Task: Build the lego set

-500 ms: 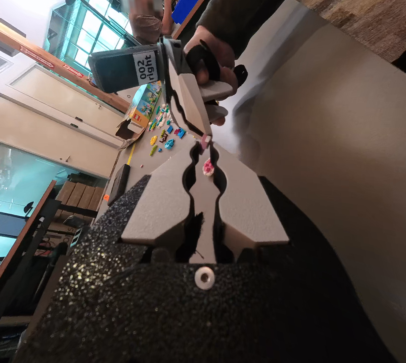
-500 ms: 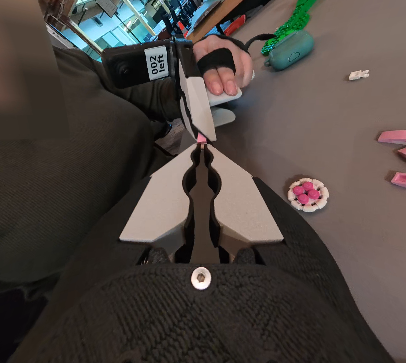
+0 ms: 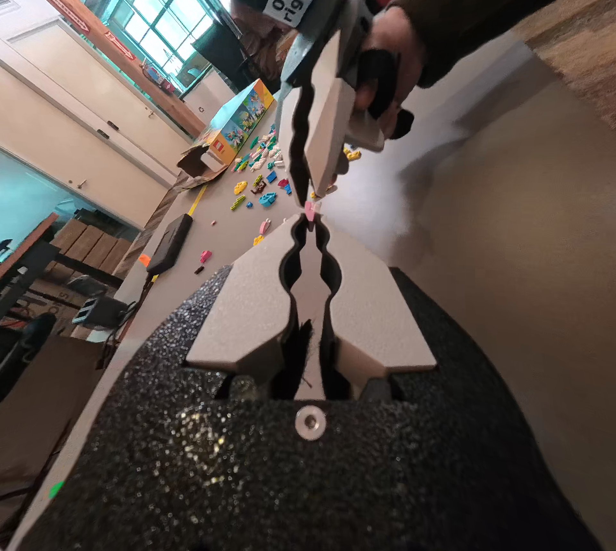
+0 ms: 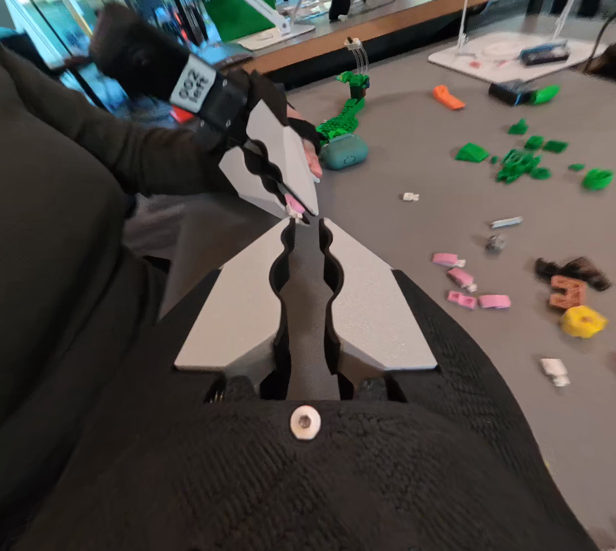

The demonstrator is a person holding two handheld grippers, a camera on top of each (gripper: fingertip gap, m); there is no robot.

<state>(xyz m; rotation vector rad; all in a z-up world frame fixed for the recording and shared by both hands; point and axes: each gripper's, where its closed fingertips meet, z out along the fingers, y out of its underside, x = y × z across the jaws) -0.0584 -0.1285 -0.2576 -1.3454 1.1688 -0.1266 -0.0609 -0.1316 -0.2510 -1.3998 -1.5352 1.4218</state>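
Note:
My left gripper [image 3: 310,220] is shut on a small pink lego piece [image 3: 310,212] with a white clip at its end, held in the air above the grey table [image 4: 383,235]. It also shows in the right wrist view [image 4: 301,214], with the pink piece [image 4: 293,201] between its tips. My right gripper [image 4: 305,223] is open and empty, its tips just in front of that piece. In the left wrist view the right gripper [image 3: 315,194] comes down from above, tip to tip with the left one.
Loose pink pieces [image 4: 473,288], a yellow piece [image 4: 581,321], a brown piece [image 4: 566,293] and green bricks [image 4: 520,161] lie to the right. A teal case [image 4: 345,155] and a green build [image 4: 346,111] sit behind. A lego box [image 3: 238,125], scattered bricks [image 3: 263,155] and a black case [image 3: 170,245] lie farther off. The teal case [image 4: 345,155] is about 20 cm from both grippers' fingertips.
My right gripper has opened and let go of the pink piece. The left gripper still holds it. Both grippers have turned, and the white and magenta round piece is out of view.

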